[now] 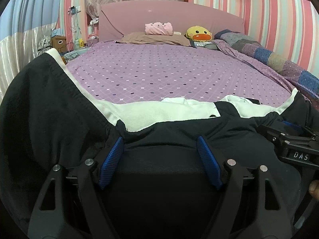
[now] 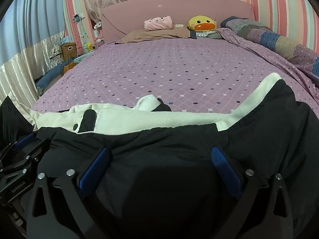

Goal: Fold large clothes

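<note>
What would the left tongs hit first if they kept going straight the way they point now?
The black jacket: its dark fabric already lies between and just ahead of the left tongs, with the white lining beyond, then the purple sheet. Depth is hard to judge here.

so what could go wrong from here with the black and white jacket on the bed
1. Both the left gripper and the right gripper stand open over the black jacket with white lining; closing now may pinch only the top layer.
2. The bunched white lining could get folded in crooked.
</note>
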The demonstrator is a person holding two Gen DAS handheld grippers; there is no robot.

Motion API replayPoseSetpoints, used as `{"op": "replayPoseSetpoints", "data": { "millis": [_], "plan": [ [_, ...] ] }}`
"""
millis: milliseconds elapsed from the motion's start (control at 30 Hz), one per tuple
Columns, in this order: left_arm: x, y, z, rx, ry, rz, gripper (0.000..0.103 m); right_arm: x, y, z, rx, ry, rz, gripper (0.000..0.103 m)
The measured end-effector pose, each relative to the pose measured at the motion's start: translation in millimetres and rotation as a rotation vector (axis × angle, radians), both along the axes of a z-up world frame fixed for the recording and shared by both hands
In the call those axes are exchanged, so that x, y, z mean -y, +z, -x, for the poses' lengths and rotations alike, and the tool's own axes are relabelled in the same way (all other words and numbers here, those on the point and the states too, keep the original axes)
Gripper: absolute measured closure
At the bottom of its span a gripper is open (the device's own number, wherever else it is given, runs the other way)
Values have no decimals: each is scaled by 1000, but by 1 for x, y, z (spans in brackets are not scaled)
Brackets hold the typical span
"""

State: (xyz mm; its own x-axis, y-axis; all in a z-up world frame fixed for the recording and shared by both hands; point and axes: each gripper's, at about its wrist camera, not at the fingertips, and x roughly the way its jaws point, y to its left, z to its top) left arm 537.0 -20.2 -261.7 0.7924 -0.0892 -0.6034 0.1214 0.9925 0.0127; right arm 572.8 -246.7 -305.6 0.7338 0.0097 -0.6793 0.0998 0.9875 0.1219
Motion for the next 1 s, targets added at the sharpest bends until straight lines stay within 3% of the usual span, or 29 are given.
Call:
{"op": "replayPoseSetpoints", "data": {
  "millis": [700,1000],
  "plan": [
    [2,-4,-10,-30,0,-5,23,-3,-6,2,2,-3,0,1],
    [9,-3,-14,-71,10,-54,20,-1,3,13,66,5,-21,2]
  ]
}}
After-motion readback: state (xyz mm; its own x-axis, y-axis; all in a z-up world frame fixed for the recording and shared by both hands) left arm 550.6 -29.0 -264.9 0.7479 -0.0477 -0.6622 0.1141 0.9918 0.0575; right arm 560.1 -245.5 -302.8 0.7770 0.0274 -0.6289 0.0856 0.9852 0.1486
